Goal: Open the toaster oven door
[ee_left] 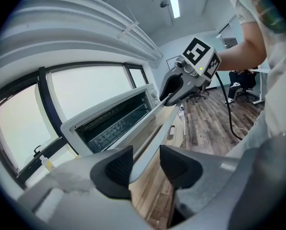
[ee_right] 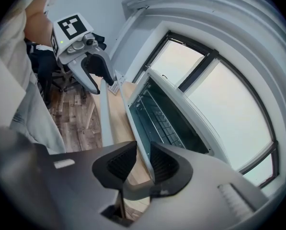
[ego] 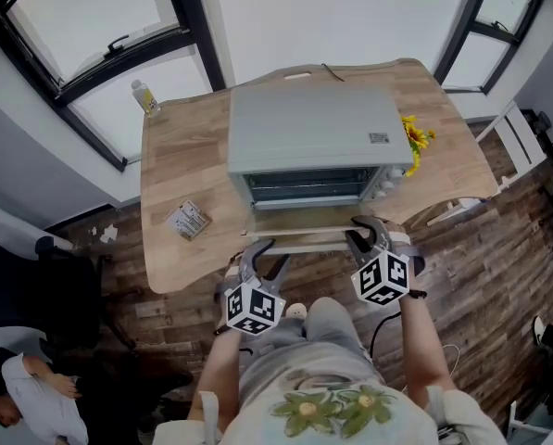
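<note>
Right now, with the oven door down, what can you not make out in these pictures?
- Print on the small packet: head view, too small.
- Label of the bottle: head view, too small.
- Whether the right gripper presses on the door: right gripper view, its own pads cover the contact.
- Inside of the toaster oven: head view, mostly hidden under its top.

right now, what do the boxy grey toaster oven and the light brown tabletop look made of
Boxy grey toaster oven: likely painted sheet metal, matte; flat even panels with a soft sheen. Light brown tabletop: wood or wood-look laminate; grain streaks show, which one is unclear.
</note>
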`<state>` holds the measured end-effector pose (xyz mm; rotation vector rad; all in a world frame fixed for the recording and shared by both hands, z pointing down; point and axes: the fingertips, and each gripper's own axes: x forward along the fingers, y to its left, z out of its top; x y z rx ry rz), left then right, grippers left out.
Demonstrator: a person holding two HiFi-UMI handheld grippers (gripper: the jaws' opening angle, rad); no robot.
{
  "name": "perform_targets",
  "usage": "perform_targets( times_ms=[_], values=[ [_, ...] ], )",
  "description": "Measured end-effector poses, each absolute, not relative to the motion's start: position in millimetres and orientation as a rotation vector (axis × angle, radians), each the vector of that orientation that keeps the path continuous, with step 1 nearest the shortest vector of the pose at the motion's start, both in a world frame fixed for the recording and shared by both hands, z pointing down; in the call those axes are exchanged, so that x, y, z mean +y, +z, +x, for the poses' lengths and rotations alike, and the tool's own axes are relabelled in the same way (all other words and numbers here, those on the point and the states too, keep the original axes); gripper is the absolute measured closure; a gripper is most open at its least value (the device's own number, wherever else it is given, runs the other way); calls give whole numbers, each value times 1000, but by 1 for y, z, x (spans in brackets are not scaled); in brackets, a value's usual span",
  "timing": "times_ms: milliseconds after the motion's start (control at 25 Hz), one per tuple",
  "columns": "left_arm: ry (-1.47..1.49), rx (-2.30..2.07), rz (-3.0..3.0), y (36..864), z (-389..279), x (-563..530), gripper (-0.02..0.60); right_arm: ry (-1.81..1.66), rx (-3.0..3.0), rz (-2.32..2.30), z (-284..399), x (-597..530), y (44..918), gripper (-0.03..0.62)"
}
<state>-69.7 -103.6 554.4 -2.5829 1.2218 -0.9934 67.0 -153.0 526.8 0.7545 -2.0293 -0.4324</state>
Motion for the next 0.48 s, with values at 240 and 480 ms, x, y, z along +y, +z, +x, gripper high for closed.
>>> perform_targets(
  times_ms=[240, 480],
  values=[
    [-1016, 1232, -2574, 561, -70, -98, 400, -422, -2042, 753, 68, -147, 533, 505],
    [-956, 1268, -2698, 551, -69, -94, 400, -427, -2056, 769, 68, -148, 531, 503]
  ],
)
